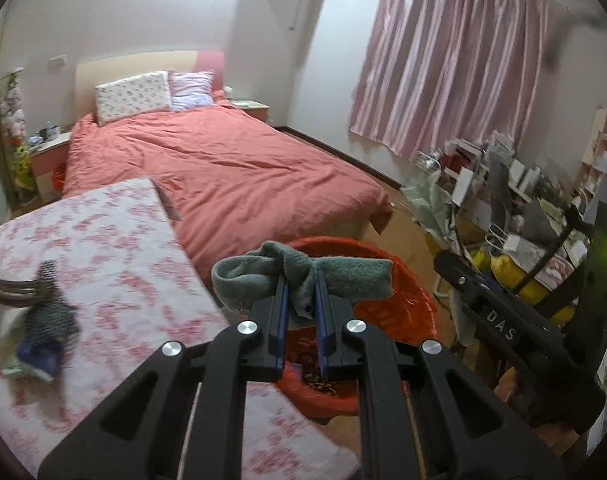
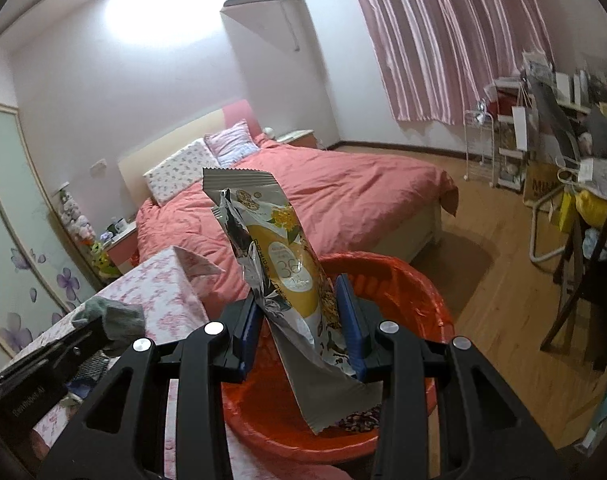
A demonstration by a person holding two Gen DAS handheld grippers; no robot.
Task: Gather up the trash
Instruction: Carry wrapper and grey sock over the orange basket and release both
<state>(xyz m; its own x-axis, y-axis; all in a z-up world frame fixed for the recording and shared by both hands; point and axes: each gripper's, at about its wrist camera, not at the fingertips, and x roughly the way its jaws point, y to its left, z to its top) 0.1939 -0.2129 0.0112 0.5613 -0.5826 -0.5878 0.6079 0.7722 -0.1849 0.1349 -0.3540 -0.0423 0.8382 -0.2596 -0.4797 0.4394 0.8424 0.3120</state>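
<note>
My left gripper point(image 1: 301, 280) is shut on a grey-green sock point(image 1: 303, 276), pinched at its middle so both ends flop sideways. It hangs over the rim of the orange-lined trash bin point(image 1: 403, 308). My right gripper point(image 2: 297, 300) is shut on a silver and yellow snack wrapper point(image 2: 279, 256) that stands up between the blue pads, above the same bin point(image 2: 403, 280). Dark scraps lie in the bin's bottom. In the right wrist view the left gripper with the sock point(image 2: 111, 318) shows at the lower left.
A table with a pink floral cloth point(image 1: 103, 240) stands left of the bin, with a dark mesh item and a brown clip point(image 1: 43, 304) on it. Behind is a bed with a coral cover point(image 1: 223, 168). A cluttered desk and chair point(image 1: 523, 220) fill the right.
</note>
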